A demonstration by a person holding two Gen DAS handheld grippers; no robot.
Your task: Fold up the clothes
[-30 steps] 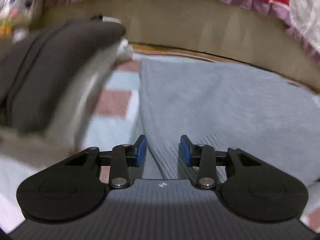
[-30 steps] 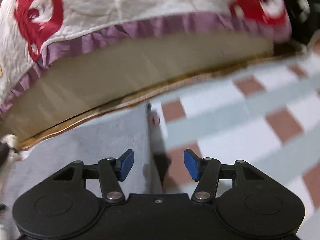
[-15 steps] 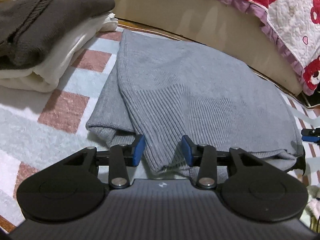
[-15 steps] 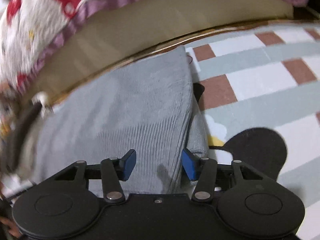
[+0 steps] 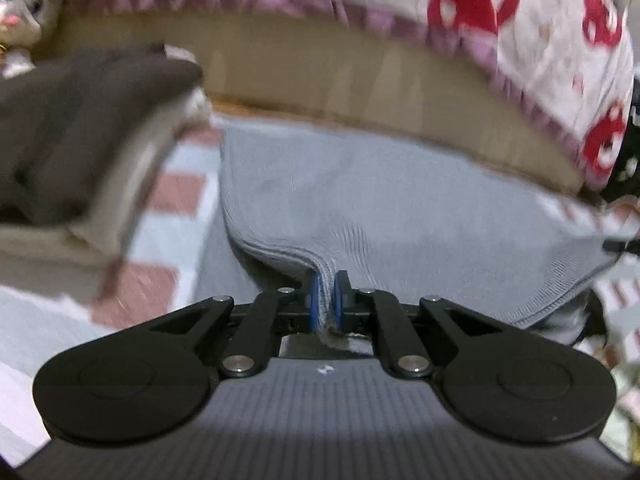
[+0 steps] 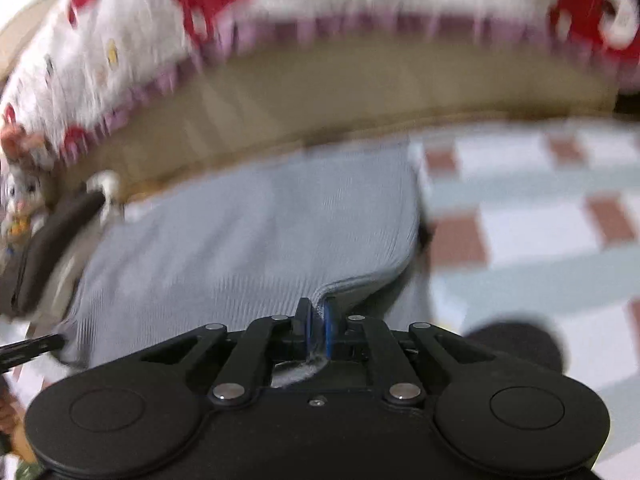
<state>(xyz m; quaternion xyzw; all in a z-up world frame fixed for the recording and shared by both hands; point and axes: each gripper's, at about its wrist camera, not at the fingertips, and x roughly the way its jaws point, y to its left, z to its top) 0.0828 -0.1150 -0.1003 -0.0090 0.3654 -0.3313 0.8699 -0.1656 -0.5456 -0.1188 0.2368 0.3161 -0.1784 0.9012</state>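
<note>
At the bottom of my left wrist view, my left gripper [image 5: 325, 300] is clamped on the near hem of the grey sweater [image 5: 400, 200], its 2 blue pads [image 5: 313, 300] pinching a ridge of ribbed knit that stands up between them. In my right wrist view, my right gripper [image 6: 318, 330] is likewise pressed together on the same hem, near the sweater's right corner, with a fold of grey knit [image 6: 260, 240] squeezed between its 2 pads [image 6: 329, 330].

Just past the fingers, the hem curls up off the lower layer of the garment where each gripper has it. The rest of the sweater lies spread on the checked rug [image 6: 540, 240], which shows pale blue, white and reddish-brown squares on both sides of it.

To the left of the sweater I see a stack of folded clothes [image 5: 80, 128], a dark brown piece on top of a cream one, blurred in my left view. In the right view the same stack [image 6: 44, 256] sits at the far left edge.

Beyond the sweater's far edge runs the tan side of a bed [image 5: 360, 92], and over it hangs a white quilt [image 5: 540, 40] with red figures and a purple frill. A soft toy [image 5: 20, 12] sits at the far left corner, too blurred for me to make out more.
</note>
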